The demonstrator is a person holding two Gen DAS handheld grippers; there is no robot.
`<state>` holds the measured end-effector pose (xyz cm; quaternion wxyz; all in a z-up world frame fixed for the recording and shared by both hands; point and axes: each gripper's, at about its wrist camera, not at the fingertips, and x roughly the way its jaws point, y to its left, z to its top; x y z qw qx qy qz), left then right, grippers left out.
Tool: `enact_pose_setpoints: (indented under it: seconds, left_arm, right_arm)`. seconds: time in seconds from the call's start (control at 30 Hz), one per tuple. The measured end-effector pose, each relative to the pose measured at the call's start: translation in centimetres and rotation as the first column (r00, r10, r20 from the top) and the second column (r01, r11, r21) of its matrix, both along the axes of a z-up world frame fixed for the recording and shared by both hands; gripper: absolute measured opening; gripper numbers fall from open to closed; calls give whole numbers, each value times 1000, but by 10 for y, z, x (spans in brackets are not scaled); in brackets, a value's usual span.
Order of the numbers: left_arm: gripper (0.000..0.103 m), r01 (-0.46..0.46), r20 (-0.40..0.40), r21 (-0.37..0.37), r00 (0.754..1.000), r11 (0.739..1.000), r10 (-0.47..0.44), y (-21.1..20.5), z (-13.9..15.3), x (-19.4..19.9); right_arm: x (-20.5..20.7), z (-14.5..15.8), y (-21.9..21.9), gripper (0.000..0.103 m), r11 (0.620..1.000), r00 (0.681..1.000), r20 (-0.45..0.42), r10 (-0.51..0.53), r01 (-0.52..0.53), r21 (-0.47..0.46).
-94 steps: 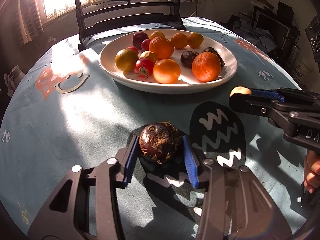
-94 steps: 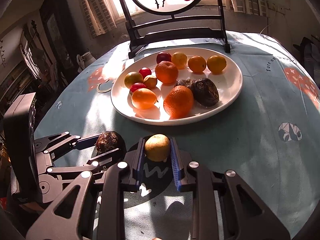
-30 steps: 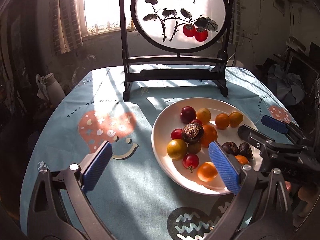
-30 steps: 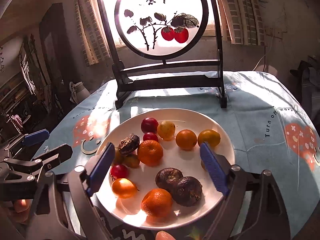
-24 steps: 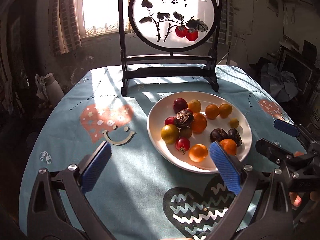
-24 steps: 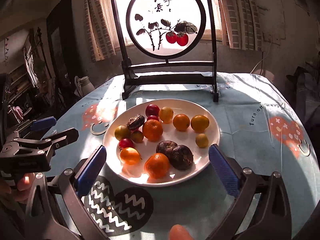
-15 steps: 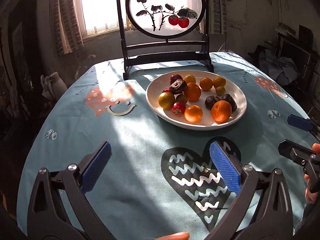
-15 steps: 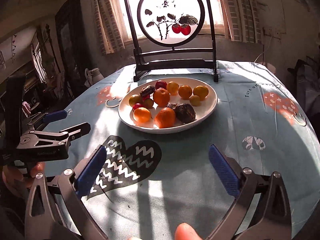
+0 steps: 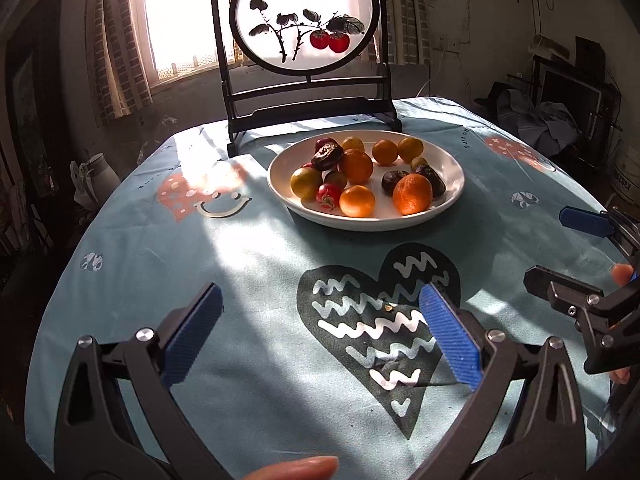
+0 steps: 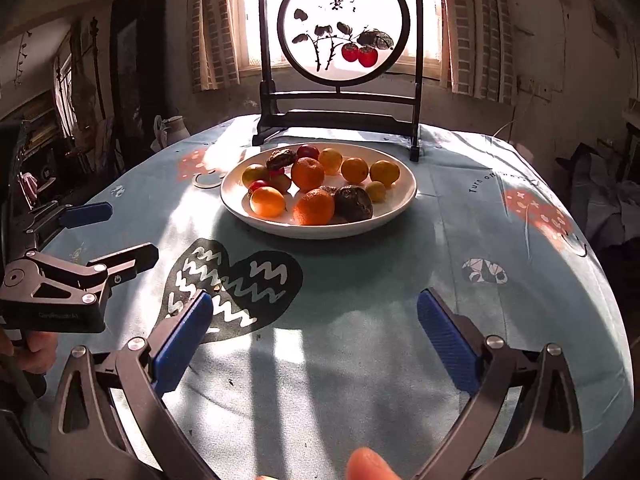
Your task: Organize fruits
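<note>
A: Where are the fruits?

B: All piled on the white plate, which sits on the counter toward its far side, just in front of the round painted screen. Well apart from both claws.

A: And the claws?

B: The left claw hovers low over the near part of the counter, above the black heart print, jaws spread wide with nothing between them. The right claw is beside it, also spread wide and holding nothing, pointing toward the plate.

A: Hands?

B: Only a fingertip shows at the bottom edge.
</note>
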<state>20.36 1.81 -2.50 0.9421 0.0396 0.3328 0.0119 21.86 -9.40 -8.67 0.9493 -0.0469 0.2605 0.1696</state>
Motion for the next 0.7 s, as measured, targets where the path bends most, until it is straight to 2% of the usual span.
enact_pose_setpoints:
  seconds: [0.3,0.7]
  left_arm:
    - [101,-23,-10,-35,1000,999,23,8,-1,0]
    - [101,-32,-15,-32,999,999,32,10,-2,1]
  right_arm:
    - [3,-3,0,102,1000,1000,-7,-13,13,-9]
    - [3,-3,-1,102,1000,1000,-7,-20,20,-10]
